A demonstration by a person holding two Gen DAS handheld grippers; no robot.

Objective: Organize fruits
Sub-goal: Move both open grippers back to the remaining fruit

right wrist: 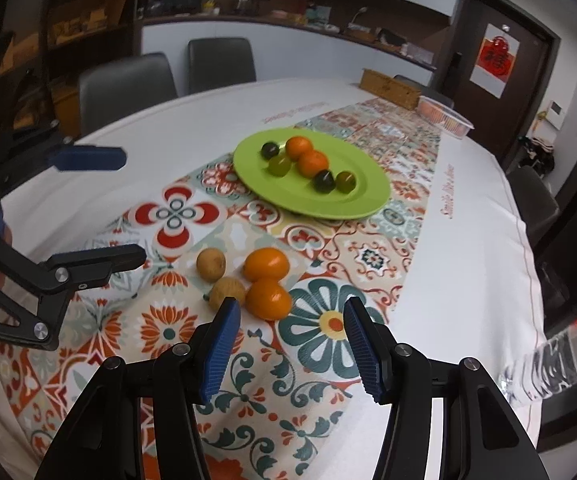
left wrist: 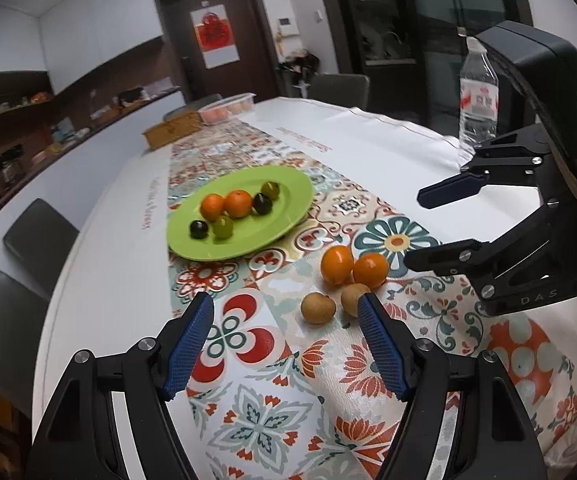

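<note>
A green plate [left wrist: 288, 200] [right wrist: 352, 200] on the patterned runner carries two oranges, two dark fruits and two green ones. Nearer me, two small oranges [left wrist: 337, 264] [right wrist: 268, 299] and two brown longans [left wrist: 318, 309] [right wrist: 210, 264] lie together on the cloth. My left gripper [left wrist: 285, 300] [right wrist: 132, 207] is open above the cloth; the longans lie just beyond its tips, and its right finger covers part of one. My right gripper [right wrist: 291, 304] [left wrist: 415, 227] is open too, with the nearest orange just ahead of its left fingertip. Neither gripper holds anything.
A water bottle [left wrist: 478, 100] stands at the table's right side. At the far end sit a wooden box [left wrist: 172, 130] [right wrist: 392, 88] and a clear plastic container [left wrist: 228, 108] [right wrist: 446, 118]. Dark chairs [left wrist: 40, 240] [right wrist: 124, 88] line the table edge.
</note>
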